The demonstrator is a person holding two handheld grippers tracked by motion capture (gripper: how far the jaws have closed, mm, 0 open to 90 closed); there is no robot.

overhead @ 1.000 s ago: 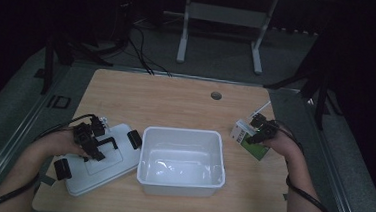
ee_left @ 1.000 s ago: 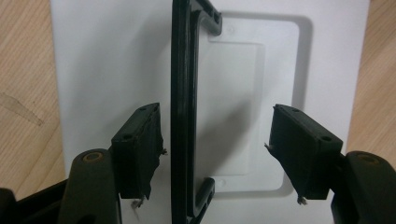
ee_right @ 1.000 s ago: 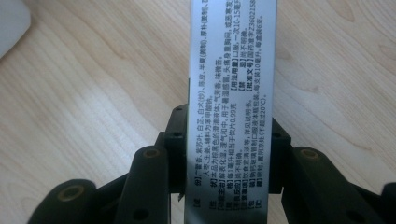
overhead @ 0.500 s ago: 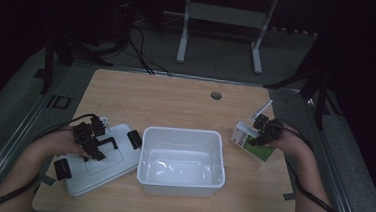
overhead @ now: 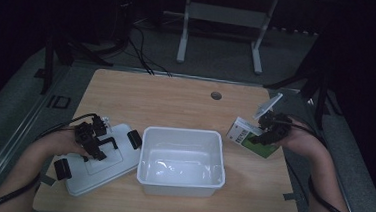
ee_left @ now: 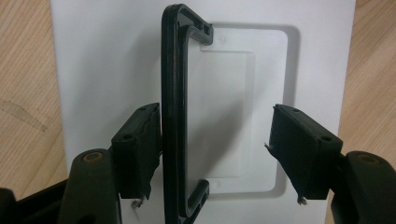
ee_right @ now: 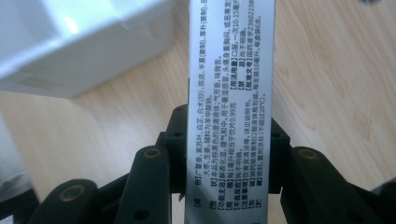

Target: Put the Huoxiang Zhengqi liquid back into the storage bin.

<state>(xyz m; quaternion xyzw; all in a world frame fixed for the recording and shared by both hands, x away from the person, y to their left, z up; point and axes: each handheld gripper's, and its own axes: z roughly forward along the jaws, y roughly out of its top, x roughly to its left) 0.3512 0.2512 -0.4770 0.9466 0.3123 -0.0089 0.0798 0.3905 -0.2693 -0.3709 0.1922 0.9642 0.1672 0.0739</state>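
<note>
Right gripper [overhead: 268, 130] has the green-and-white carton [overhead: 252, 139] pinched by its narrow printed side, pads pressing on both faces, and the carton [ee_right: 229, 93] runs straight up between the jaws in the right gripper view, its small black print facing the camera. From the high view it sits at the right edge of the wooden table [overhead: 176, 97], just beside the white bin [overhead: 181, 160] and apart from it; whether its base touches the wood is hard to tell in this dim light. Over on the left, the left gripper [overhead: 93, 140] rests on the white lid [overhead: 99, 162], which lies flat against the bin's left wall. Its jaws stand apart around the black handle [ee_left: 175, 112], the left pad [ee_left: 140, 149] right beside the bar, the right pad well clear
</note>
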